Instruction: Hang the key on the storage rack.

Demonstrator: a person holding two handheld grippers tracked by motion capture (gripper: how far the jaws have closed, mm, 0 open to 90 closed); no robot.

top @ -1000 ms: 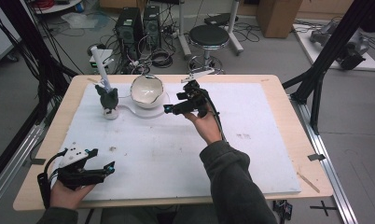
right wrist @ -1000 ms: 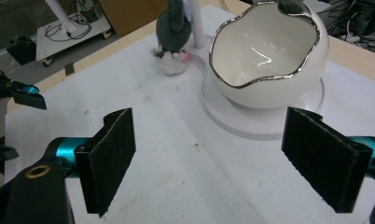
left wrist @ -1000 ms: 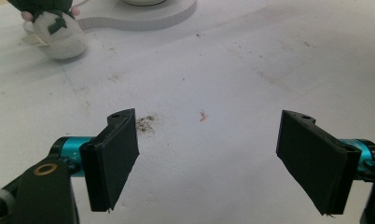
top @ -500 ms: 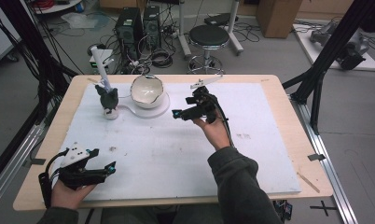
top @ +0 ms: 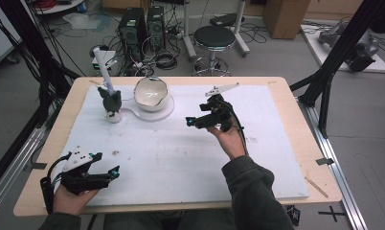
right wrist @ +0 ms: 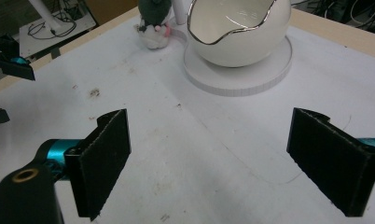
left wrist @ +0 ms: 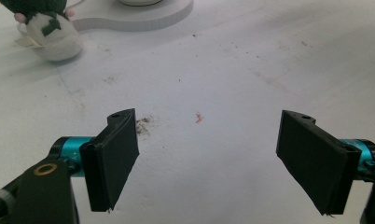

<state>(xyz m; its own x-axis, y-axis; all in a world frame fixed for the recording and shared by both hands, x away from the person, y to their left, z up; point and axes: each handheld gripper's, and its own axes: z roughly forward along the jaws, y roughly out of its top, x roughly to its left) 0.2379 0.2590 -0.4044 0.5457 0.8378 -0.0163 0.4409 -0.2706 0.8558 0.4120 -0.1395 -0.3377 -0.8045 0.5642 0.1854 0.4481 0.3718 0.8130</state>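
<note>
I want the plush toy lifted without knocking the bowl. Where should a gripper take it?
Grip the plush toy around its dark upper body, coming from above or its open front-left side. It stands upright and narrow; the white base under the bowl lies close on its right, a white post rises behind.

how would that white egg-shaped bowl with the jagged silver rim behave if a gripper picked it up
The glossy white egg-shaped bowl with the jagged silver rim looks like glazed ceramic, so probably stiff, brittle and slippery against flat pads. Its round belly would likely roll or rock once off the round white base it sits on. The thin cracked-shell edge seems the most chip-prone place to pinch.
</note>
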